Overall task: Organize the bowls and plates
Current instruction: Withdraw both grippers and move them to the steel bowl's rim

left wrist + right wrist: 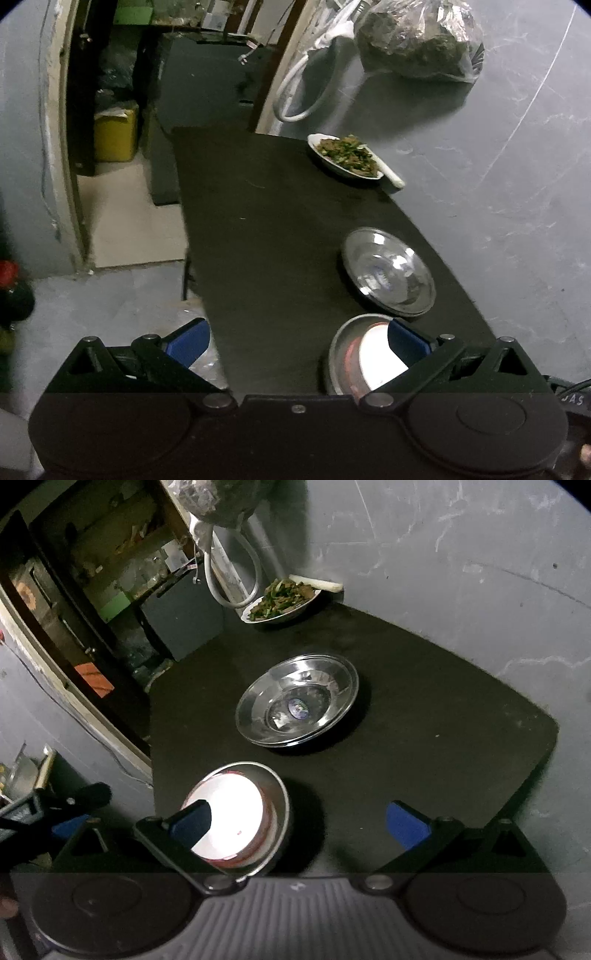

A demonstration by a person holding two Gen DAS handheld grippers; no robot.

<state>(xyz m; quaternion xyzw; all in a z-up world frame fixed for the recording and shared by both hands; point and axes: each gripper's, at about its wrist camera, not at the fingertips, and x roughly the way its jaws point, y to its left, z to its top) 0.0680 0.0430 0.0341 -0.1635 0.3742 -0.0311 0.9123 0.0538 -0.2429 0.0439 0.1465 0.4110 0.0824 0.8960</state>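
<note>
A steel bowl (275, 812) with a white and red bowl (232, 819) nested inside stands near the front of the black table (424, 720); it also shows in the left wrist view (341, 350). Stacked steel plates (297, 699) lie mid-table, also seen in the left wrist view (388, 271). My right gripper (299, 821) is open and empty, its left finger over the white bowl. My left gripper (297, 338) is open and empty, its right finger over the same bowl.
A white dish of cooked greens (345, 157) with a white handle sits at the table's far end by the grey wall (517, 166). A plastic bag (421, 40) and a white hose (295, 92) hang above. A doorway with a yellow container (116, 134) is left.
</note>
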